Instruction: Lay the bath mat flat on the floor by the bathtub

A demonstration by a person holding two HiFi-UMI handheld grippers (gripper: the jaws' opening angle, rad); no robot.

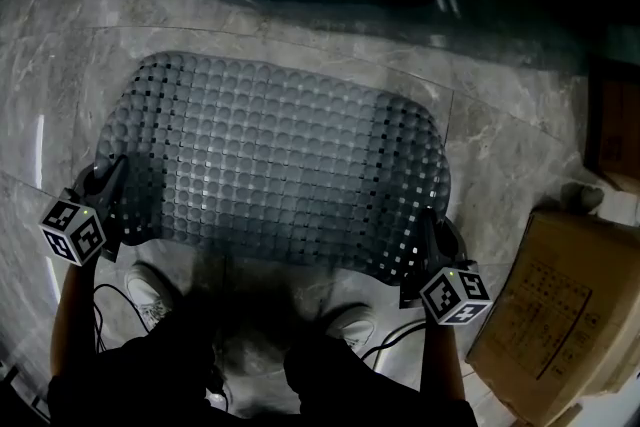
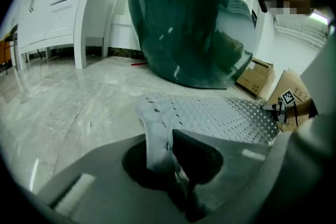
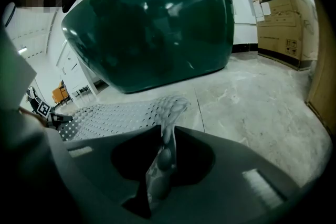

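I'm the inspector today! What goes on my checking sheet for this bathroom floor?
Surface: grey marble floor, shiny.
Job's things: bath mat spread out beside the dark green bathtub; its two near corners are lifted.
Clutter: cardboard box at the person's right.
Grippers: left gripper and right gripper each have fingers shut on a mat corner.
Cables: thin cable by the person's white shoes.
Surroundings: white cabinet near the tub.

Grey dimpled bath mat [image 1: 270, 160] spread by bathtub [image 3: 152, 29], near corners lifted.
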